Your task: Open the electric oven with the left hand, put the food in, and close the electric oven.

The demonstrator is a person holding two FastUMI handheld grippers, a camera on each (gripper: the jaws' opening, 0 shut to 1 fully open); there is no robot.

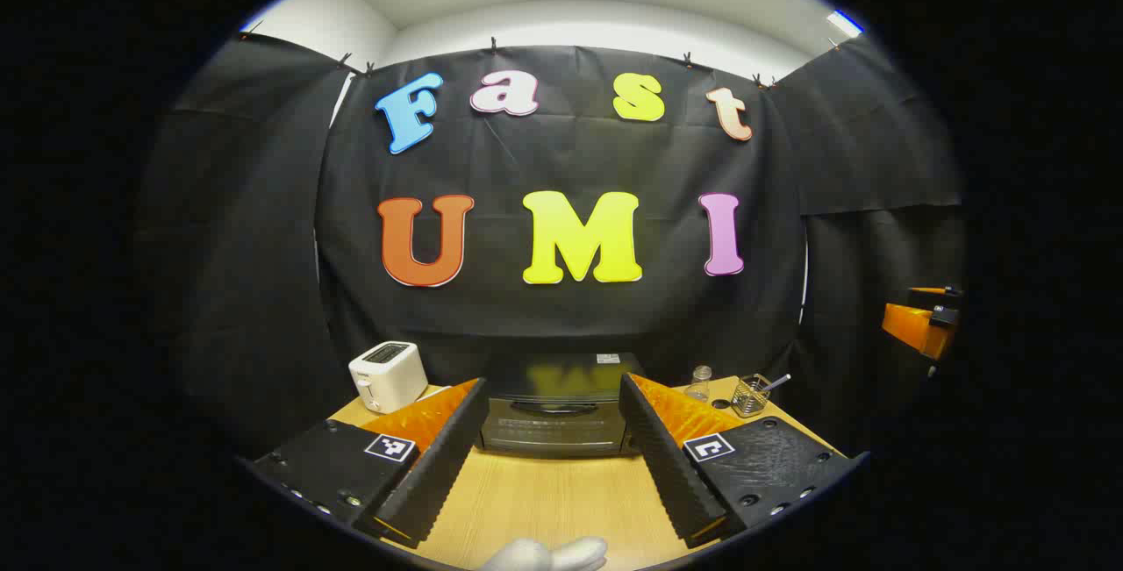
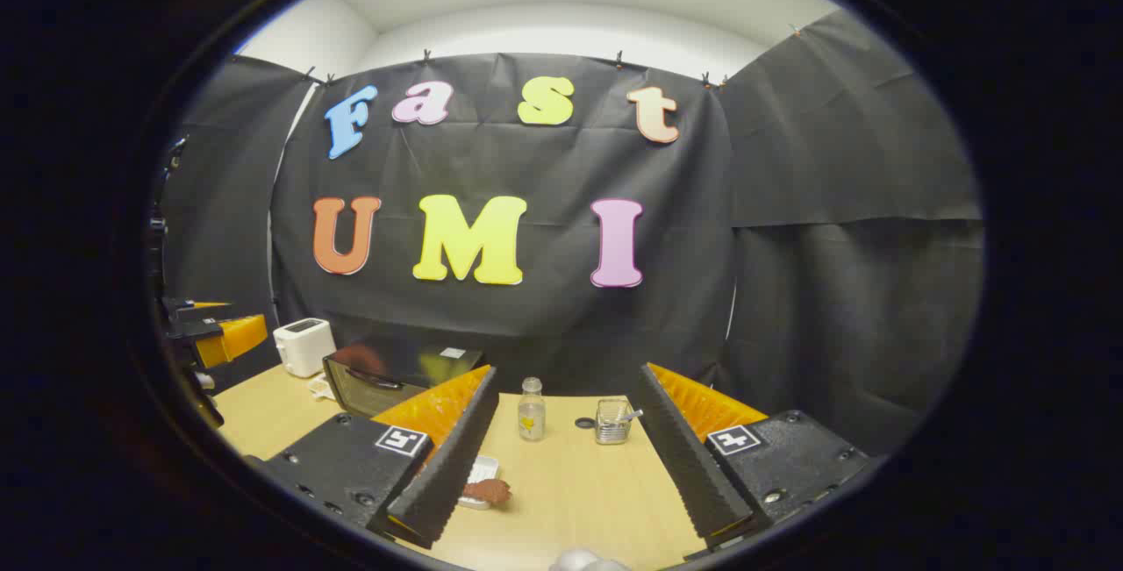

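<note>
Black box-shaped electric oven (image 1: 554, 417) sits lower centre, straight ahead of left gripper (image 1: 553, 457), door shut, handle horizontal. Both grippers wide, empty; right gripper (image 2: 566, 457) has brown food piece (image 2: 488, 491) at lower left by its finger.

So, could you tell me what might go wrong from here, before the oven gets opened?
1. The toaster stands close beside the electric oven; the left gripper, open and lined up with the shut door, could clip it if it drifts sideways.
2. The food lies at the rim of a small white tray, right by one of the right gripper's open fingers; a careless grasp might push it off.
</note>
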